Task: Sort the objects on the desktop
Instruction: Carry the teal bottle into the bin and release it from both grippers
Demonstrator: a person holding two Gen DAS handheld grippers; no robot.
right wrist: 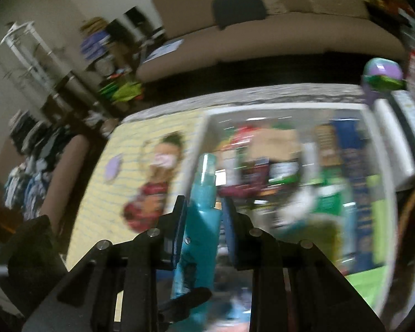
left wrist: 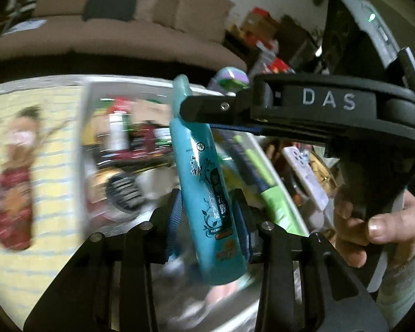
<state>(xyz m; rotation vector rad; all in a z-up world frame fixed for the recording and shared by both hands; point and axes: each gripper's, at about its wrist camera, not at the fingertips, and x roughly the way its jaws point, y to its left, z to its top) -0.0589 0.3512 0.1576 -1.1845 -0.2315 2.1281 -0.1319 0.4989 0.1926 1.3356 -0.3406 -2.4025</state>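
Note:
A teal spray bottle (left wrist: 204, 191) with a dark leaf print stands between the pads of my left gripper (left wrist: 207, 210), which is shut on its lower body. My right gripper (left wrist: 196, 108) reaches in from the right and closes on the bottle's neck. In the right wrist view the same bottle (right wrist: 204, 215) sits between the blue pads of the right gripper (right wrist: 203, 221), nozzle pointing away. Both hold it above a clear storage bin (right wrist: 290, 110) full of mixed items. The frames are blurred.
A yellow striped cloth with a doll print (left wrist: 19, 166) covers the table left of the bin. A purple-green toy (right wrist: 381, 77) stands at the bin's far right corner. A green tube (left wrist: 279, 210) lies in the bin. A beige sofa (right wrist: 262, 36) is behind.

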